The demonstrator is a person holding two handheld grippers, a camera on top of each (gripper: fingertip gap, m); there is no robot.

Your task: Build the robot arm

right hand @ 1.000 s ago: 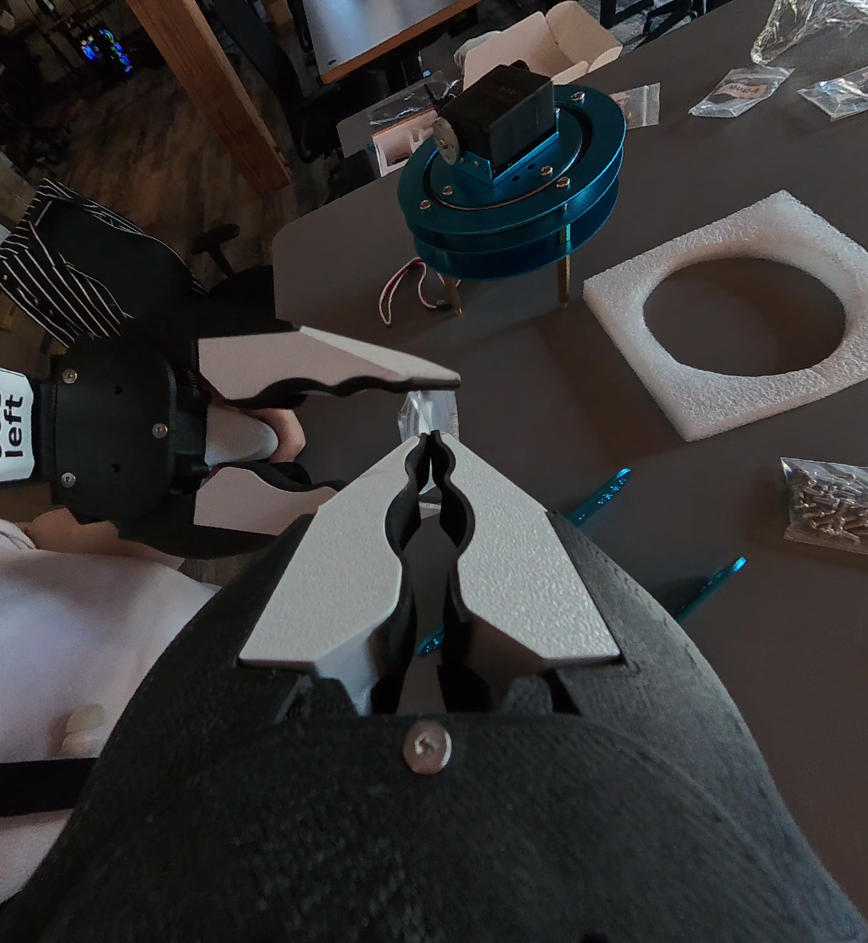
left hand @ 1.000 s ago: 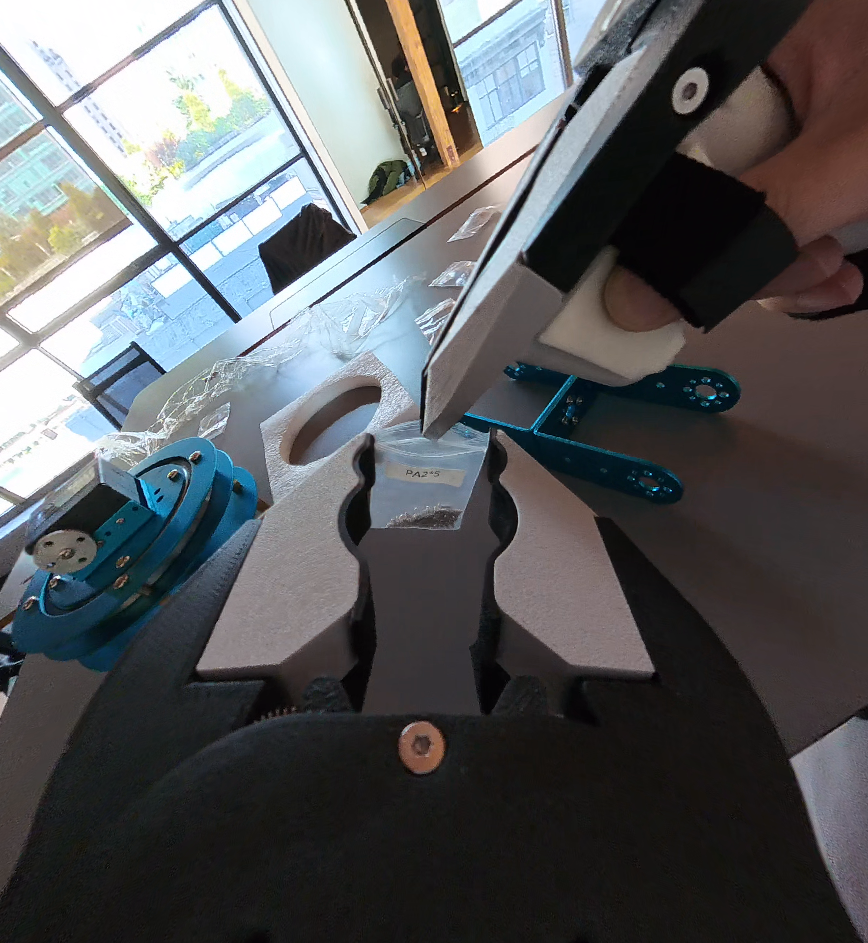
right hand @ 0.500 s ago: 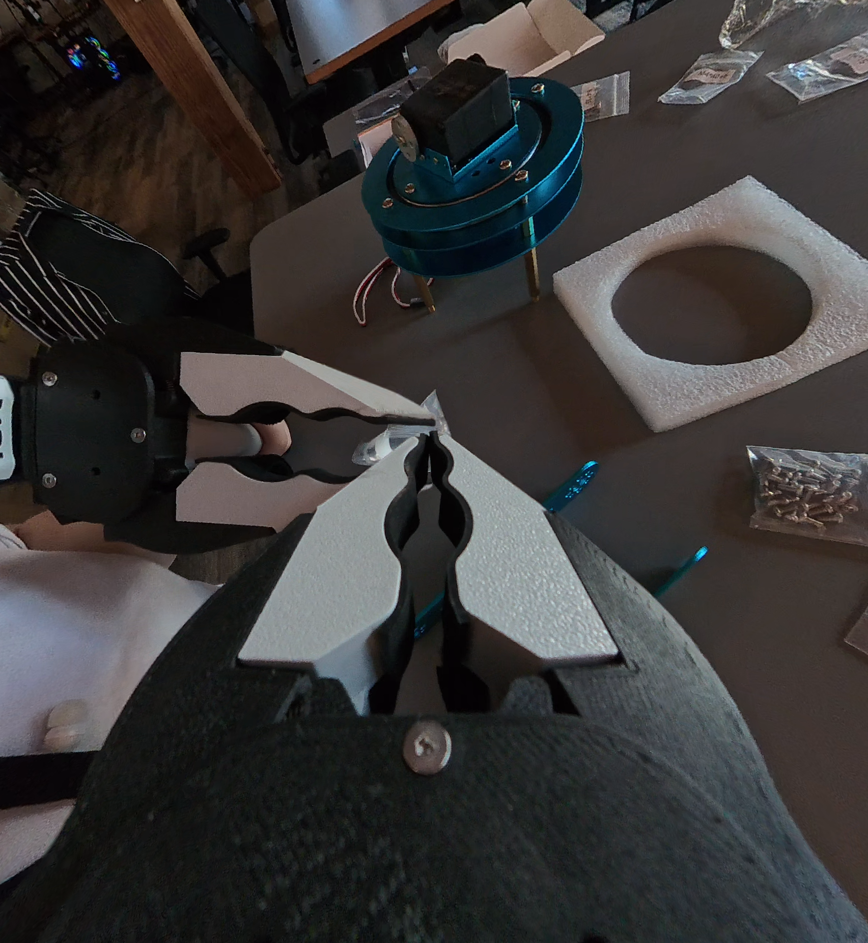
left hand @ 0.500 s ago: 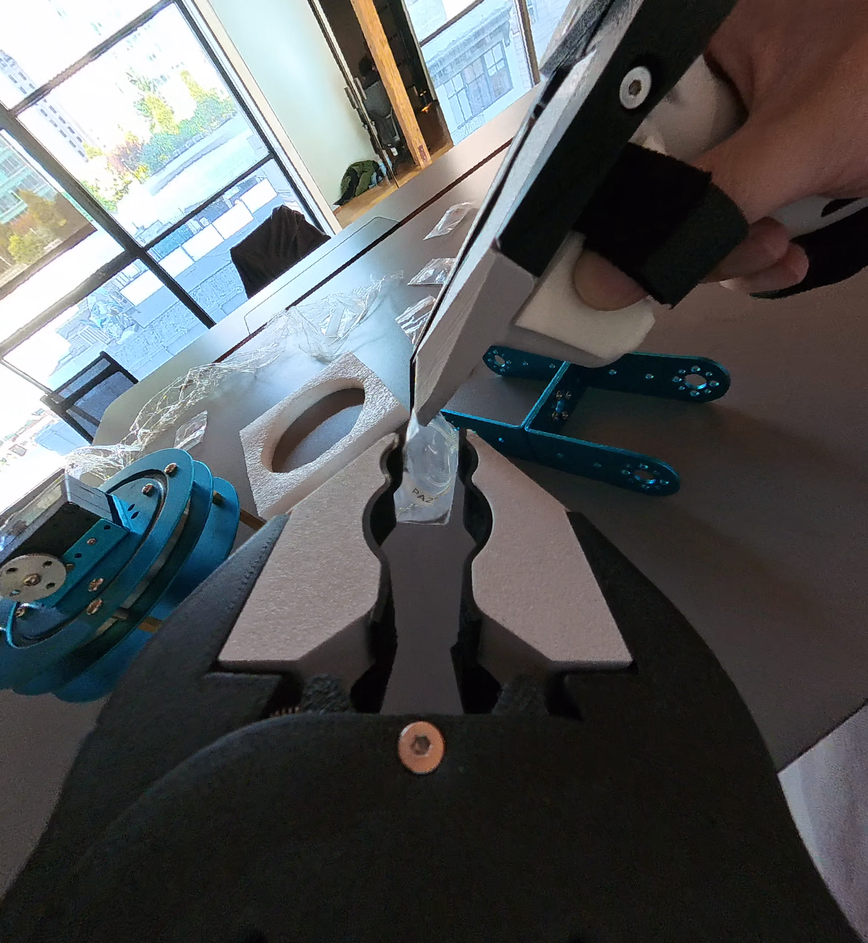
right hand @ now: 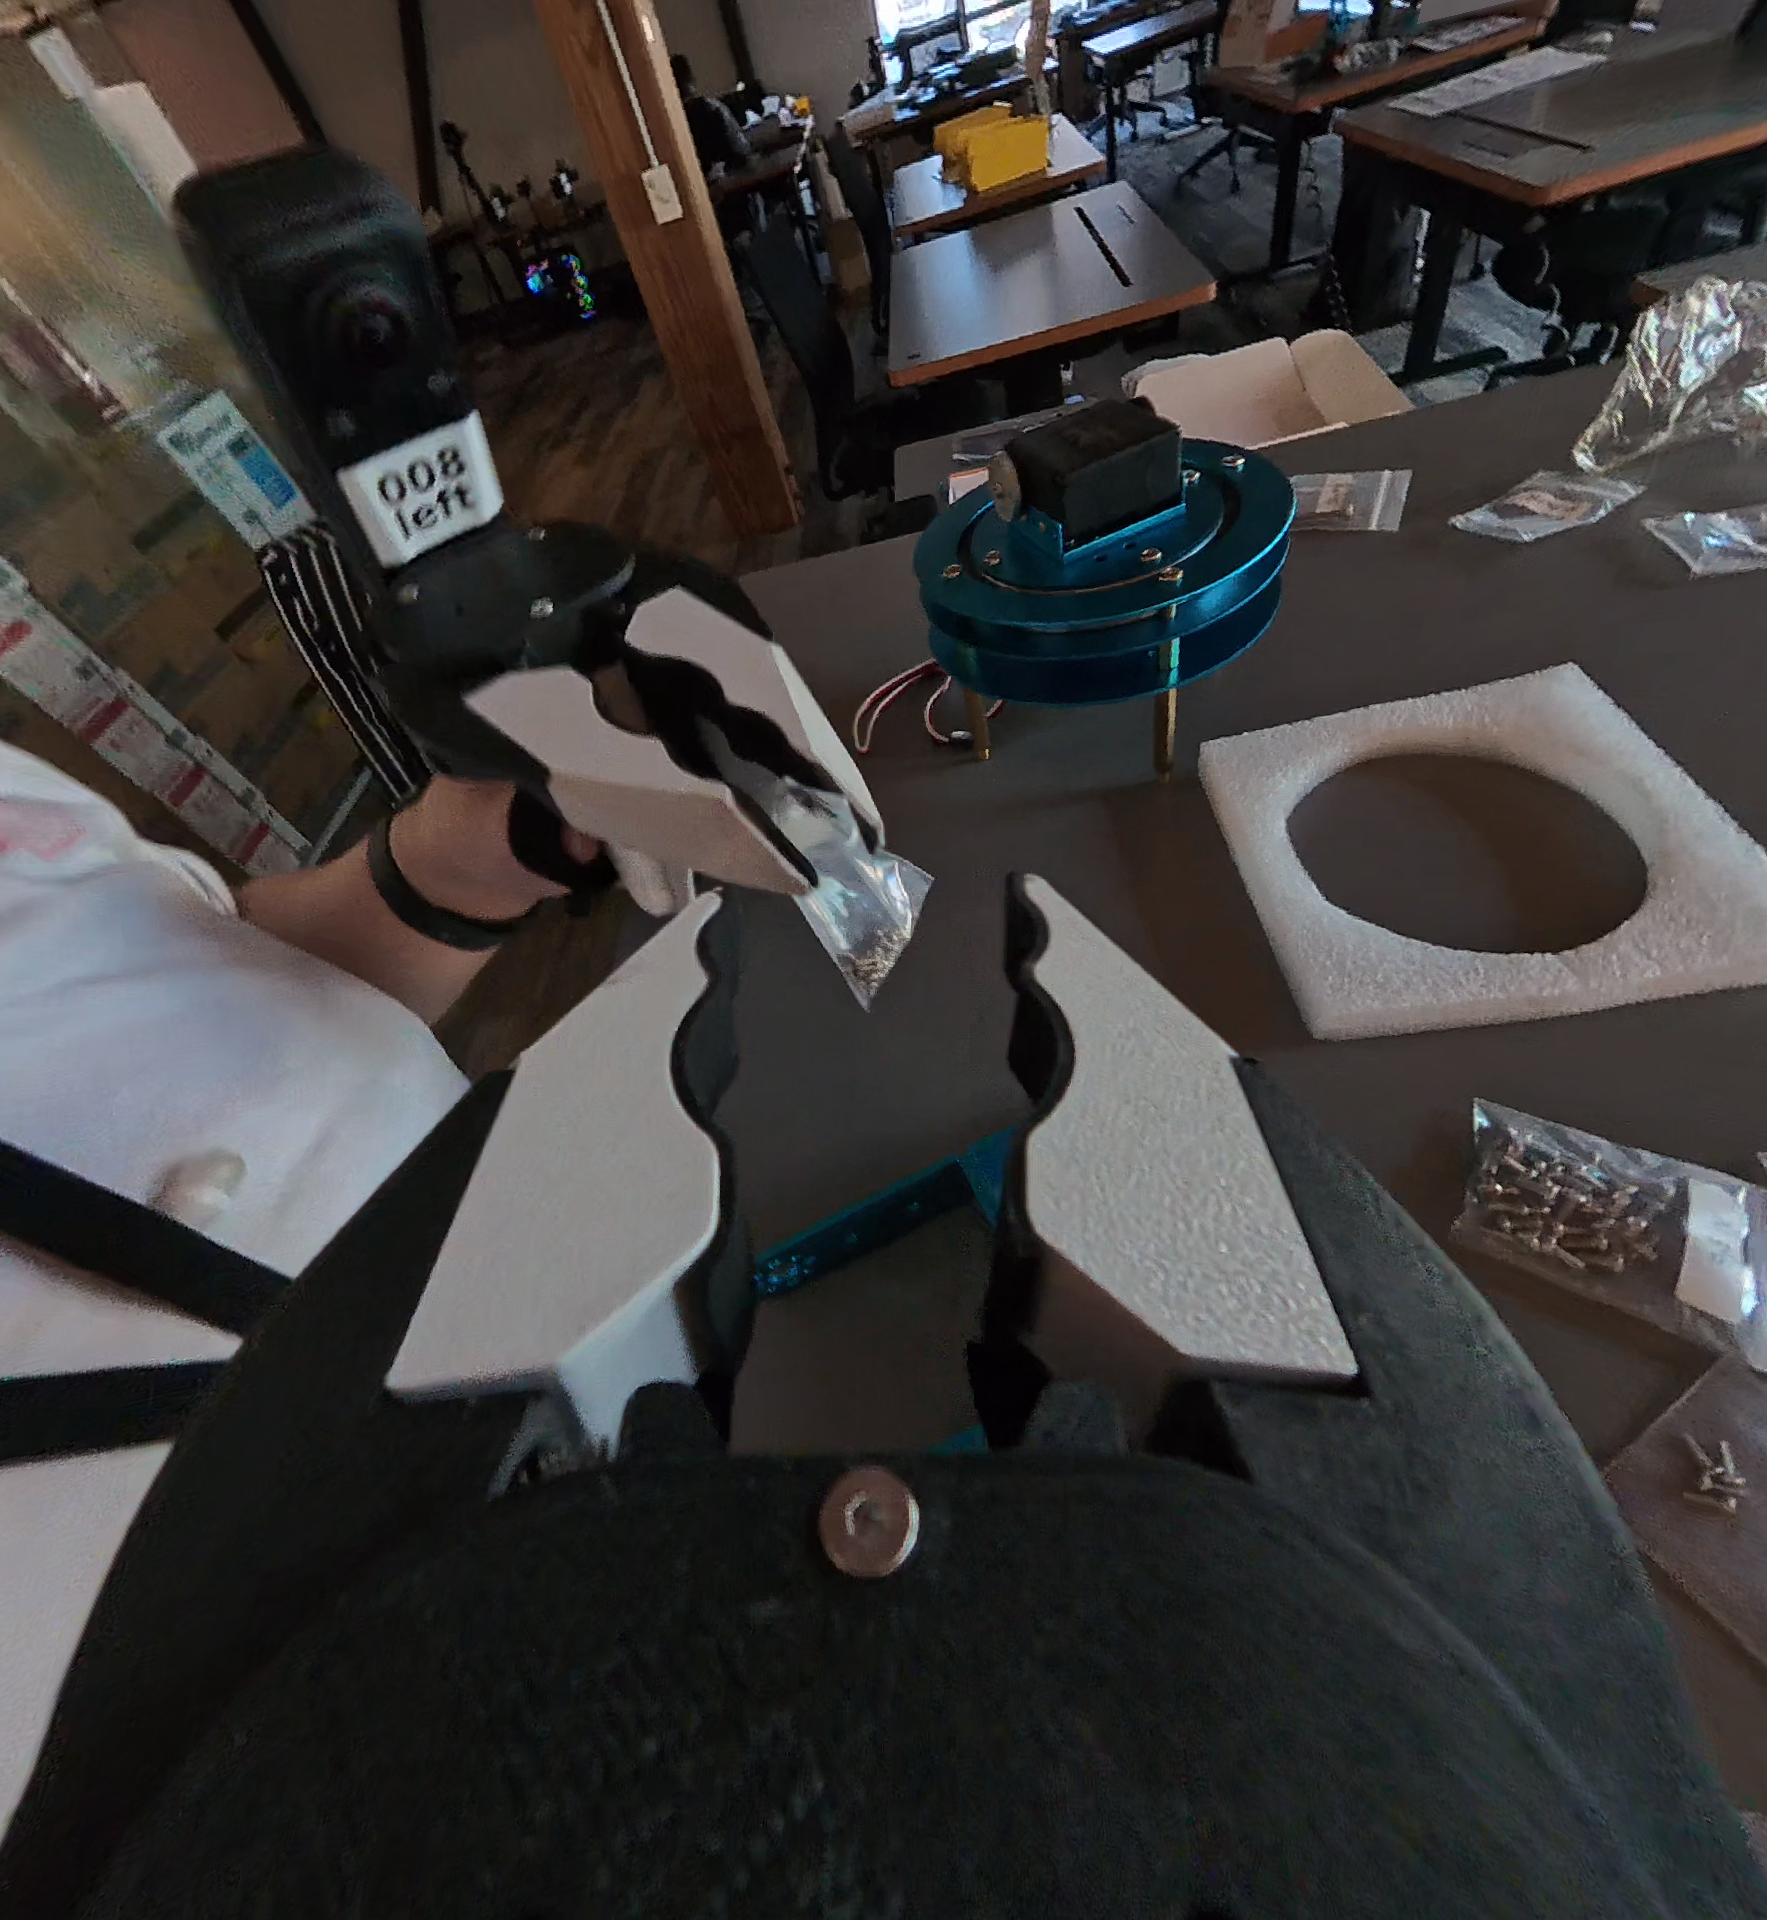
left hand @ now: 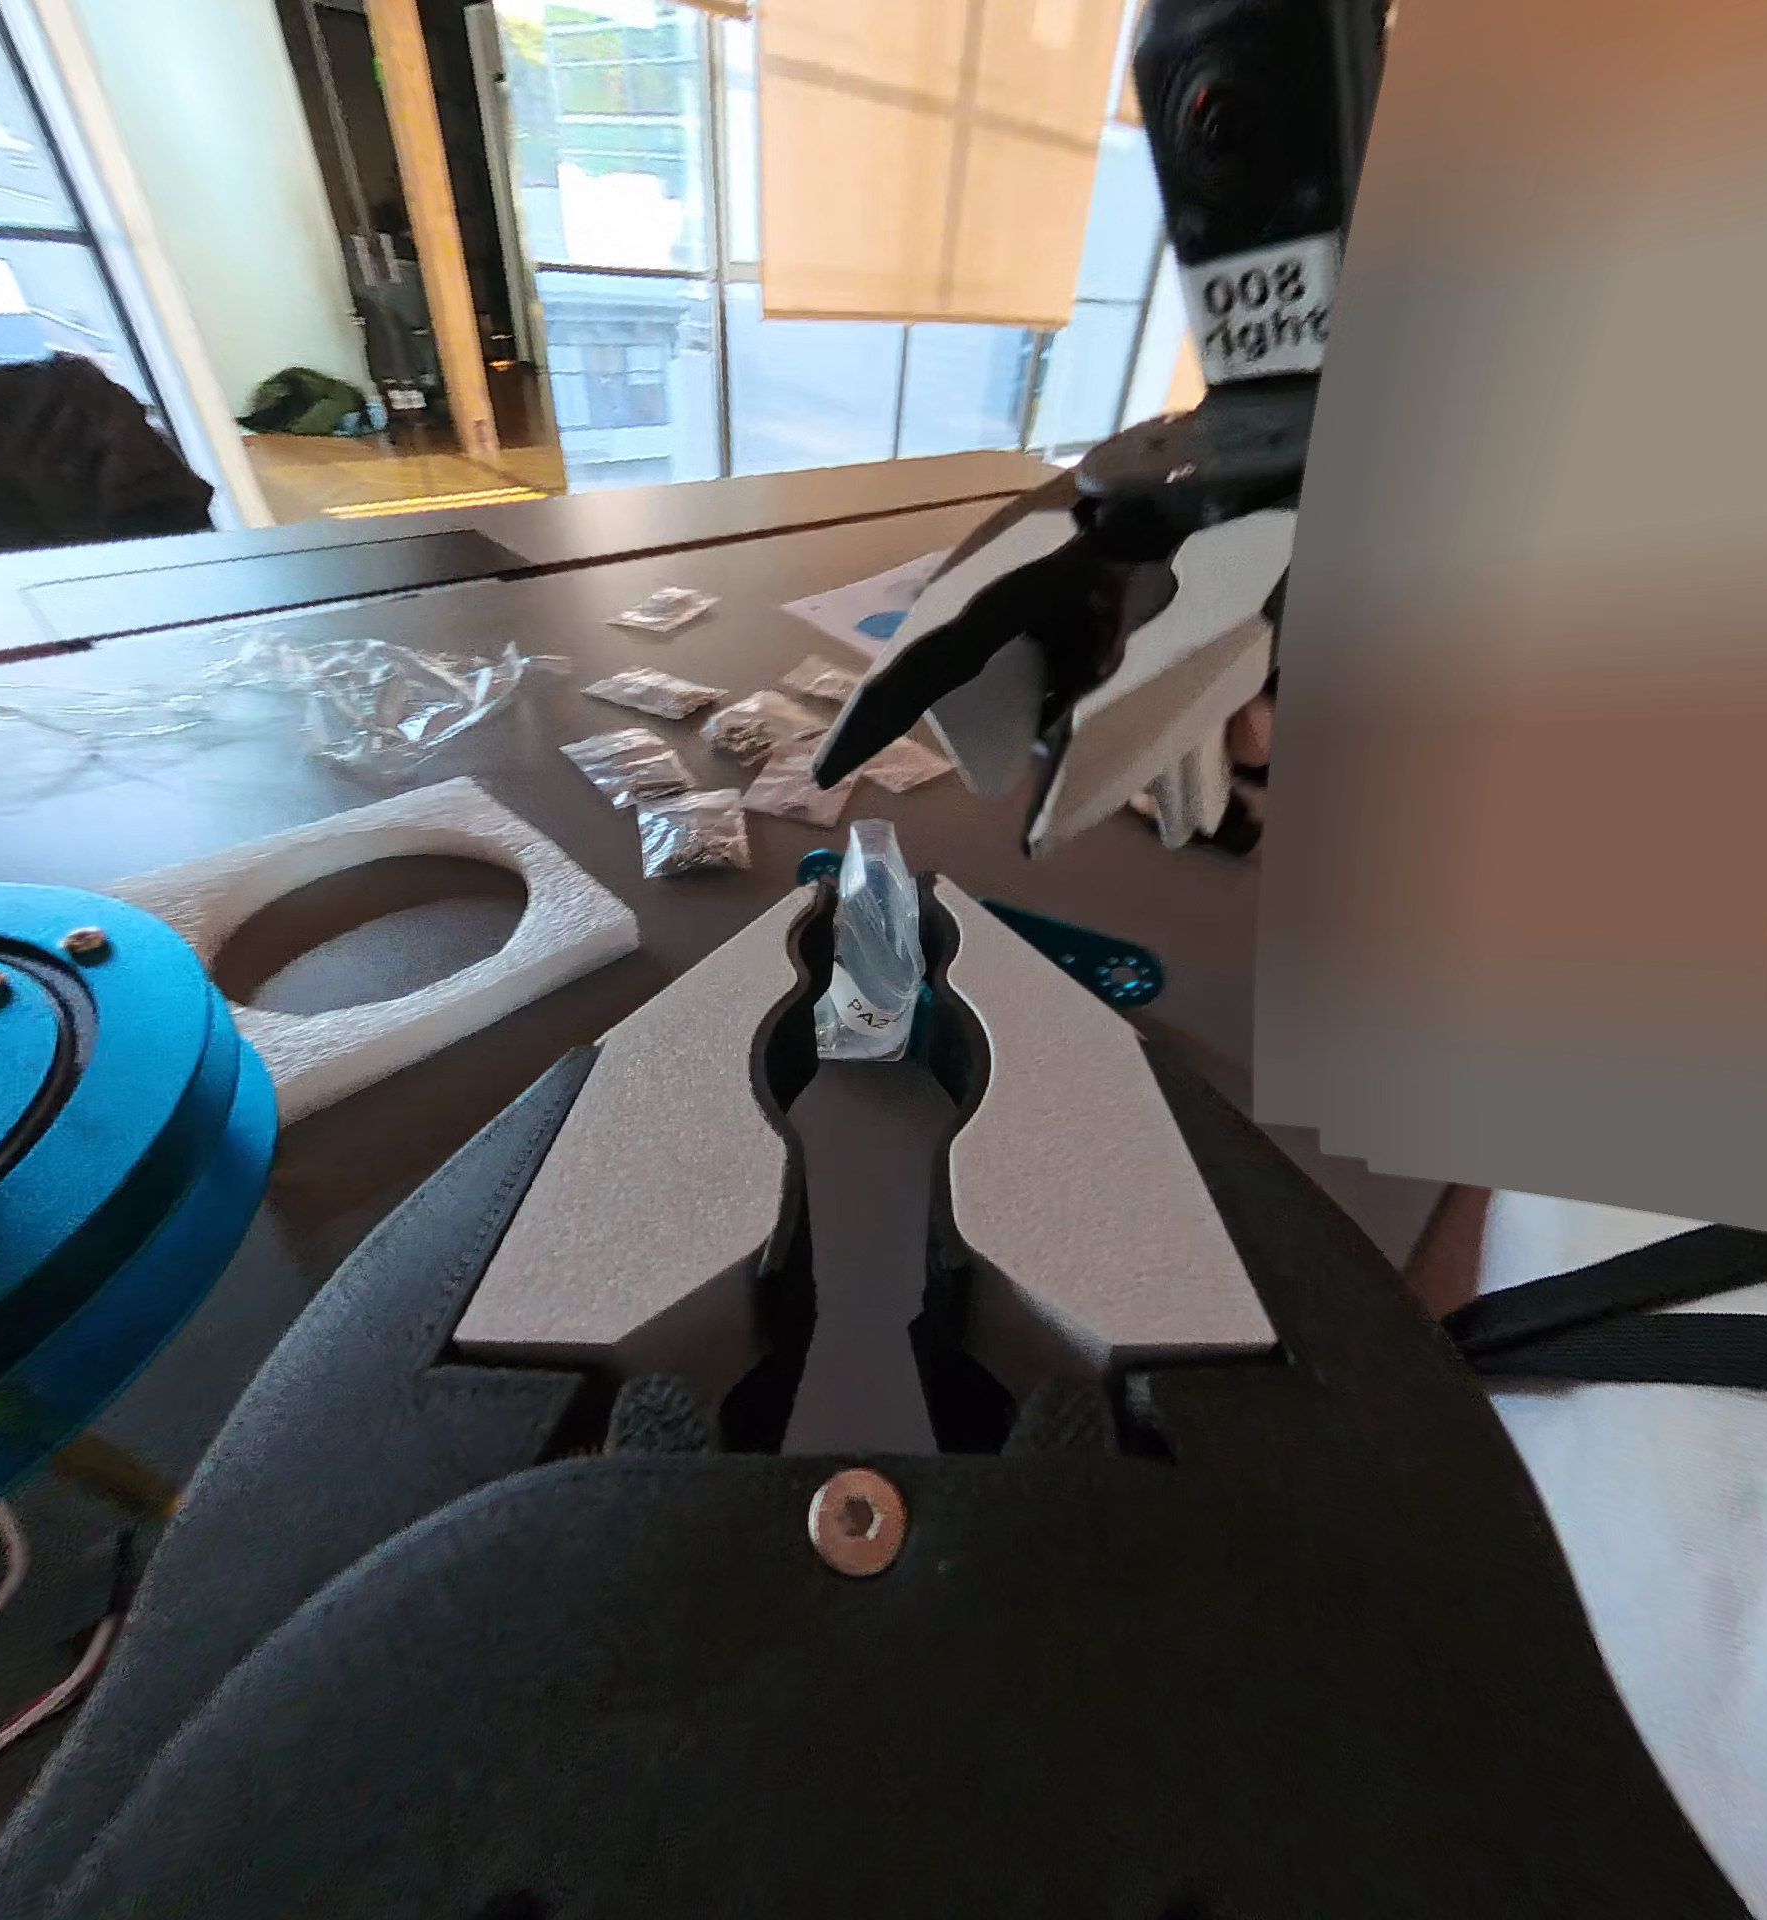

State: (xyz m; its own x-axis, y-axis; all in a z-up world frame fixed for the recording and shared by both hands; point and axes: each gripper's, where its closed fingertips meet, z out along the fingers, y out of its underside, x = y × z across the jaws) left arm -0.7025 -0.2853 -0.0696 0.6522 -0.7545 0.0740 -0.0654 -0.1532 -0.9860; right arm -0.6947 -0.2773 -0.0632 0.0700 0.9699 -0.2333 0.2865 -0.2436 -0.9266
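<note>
While the left gripper [left hand: 871,914] pinches a small clear bag [left hand: 871,956] between its fingertips, the left wrist view shows the bag standing nearly on end in the grip, long axis running up and away from the claw, its crumpled top poking out past the tips. A white label sits low on the bag, which looks folded on itself. Ahead and to the right, above the dark table [left hand: 1201,935], hovers the right gripper [left hand: 926,800], apart from the bag, jaws parted with nothing between them. Behind the bag lie a blue metal bracket [left hand: 1107,971], a scatter of small hardware bags [left hand: 692,831], a white foam frame [left hand: 557,883] with a round hole, and, at the left edge, a blue round base [left hand: 110,1091].

Seen from the right wrist view, the right gripper [right hand: 863,894] is spread wide and empty. The left gripper [right hand: 837,831], held in a strapped hand [right hand: 474,862], comes in from the upper left and is clamped on the upper part of the clear bag [right hand: 863,914]. Here the bag hangs down and to the right from the grip, tiny dark screws gathered in its lowest corner, that corner dangling just ahead of the gap between the right gripper's tips, touching neither. Beyond stand the blue round base [right hand: 1107,613], carrying a black servo [right hand: 1092,457], and the foam frame [right hand: 1689,894]; a larger screw bag [right hand: 1606,1226] lies to the right.
</note>
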